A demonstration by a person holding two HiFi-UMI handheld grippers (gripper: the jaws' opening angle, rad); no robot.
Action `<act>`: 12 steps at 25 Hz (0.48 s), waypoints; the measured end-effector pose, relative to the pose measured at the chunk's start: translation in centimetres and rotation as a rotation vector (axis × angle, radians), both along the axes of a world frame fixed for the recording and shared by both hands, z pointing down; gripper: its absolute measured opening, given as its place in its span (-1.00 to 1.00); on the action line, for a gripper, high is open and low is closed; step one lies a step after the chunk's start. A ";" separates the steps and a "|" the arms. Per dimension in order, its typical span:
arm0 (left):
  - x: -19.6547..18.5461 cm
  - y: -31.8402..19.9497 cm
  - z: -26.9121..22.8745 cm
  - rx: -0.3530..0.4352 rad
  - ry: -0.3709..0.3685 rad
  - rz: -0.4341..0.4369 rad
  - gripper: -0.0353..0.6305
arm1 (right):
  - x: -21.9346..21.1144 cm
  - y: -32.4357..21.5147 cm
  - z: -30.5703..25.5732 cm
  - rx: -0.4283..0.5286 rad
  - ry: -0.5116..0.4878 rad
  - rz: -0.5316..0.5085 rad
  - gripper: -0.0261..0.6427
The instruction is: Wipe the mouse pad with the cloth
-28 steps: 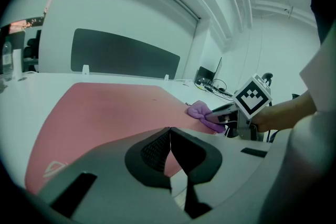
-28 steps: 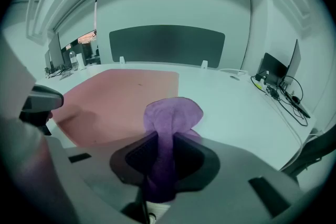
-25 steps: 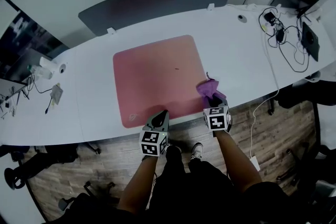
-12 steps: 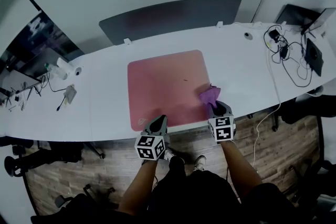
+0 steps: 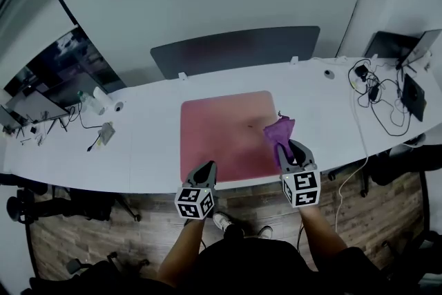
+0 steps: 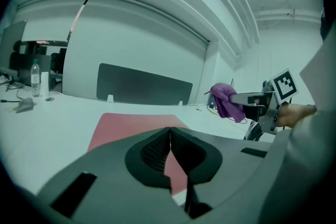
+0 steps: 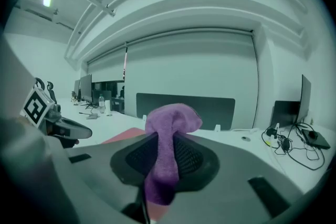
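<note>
We hold the right tool (image 5: 293, 147) over the near right corner of the mouse pad (image 5: 221, 131), its jaws clamped on the purple cloth (image 5: 278, 128). In the right gripper view the cloth runs up between the two jaws as a narrow band. It bunches into a rounded wad above their tips, and a shorter end hangs below. In the left gripper view we see the cloth lifted clear of the tabletop (image 5: 148, 141), drooping from the tip of the right tool. In the head view it overlaps the pad's right edge.

Our left tool (image 5: 207, 168) sits over the pad's near edge, toward its near left corner, well apart from the right one. Its jaws are pressed together with nothing between them, and only the pink surface shows past their tips.

The mouse pad lies flat in the middle of the tabletop, its near edge close to the tabletop's near edge. A dark divider panel (image 5: 235, 50) stands along the far edge behind it. Toward the right end we see a tangle of cables (image 5: 378, 97), and near the far left corner stands a bottle (image 5: 85, 101).
</note>
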State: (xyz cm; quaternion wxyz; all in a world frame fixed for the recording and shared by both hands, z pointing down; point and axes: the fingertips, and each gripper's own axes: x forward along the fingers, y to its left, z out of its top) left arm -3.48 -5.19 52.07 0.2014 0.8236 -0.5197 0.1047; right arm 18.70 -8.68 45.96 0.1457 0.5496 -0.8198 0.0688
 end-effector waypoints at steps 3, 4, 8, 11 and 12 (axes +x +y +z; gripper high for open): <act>-0.7 0.3 -0.5 0.007 -0.001 -0.014 -0.83 | -0.9 0.5 -2.4 0.051 0.008 -0.037 -0.65; -0.9 0.4 -0.5 0.005 -0.003 -0.019 -0.83 | -1.3 0.6 -3.0 0.065 0.014 -0.049 -0.66; -1.0 0.7 -0.8 0.016 -0.012 -0.025 -0.83 | -2.2 0.8 -4.4 0.102 0.011 -0.068 -0.67; -1.1 0.5 -2.1 0.047 -0.017 -0.024 -0.83 | -2.4 0.7 -4.6 0.109 -0.008 -0.068 -0.67; -1.3 0.5 -2.4 0.055 -0.018 -0.026 -0.83 | -2.5 0.6 -4.7 0.110 -0.013 -0.068 -0.67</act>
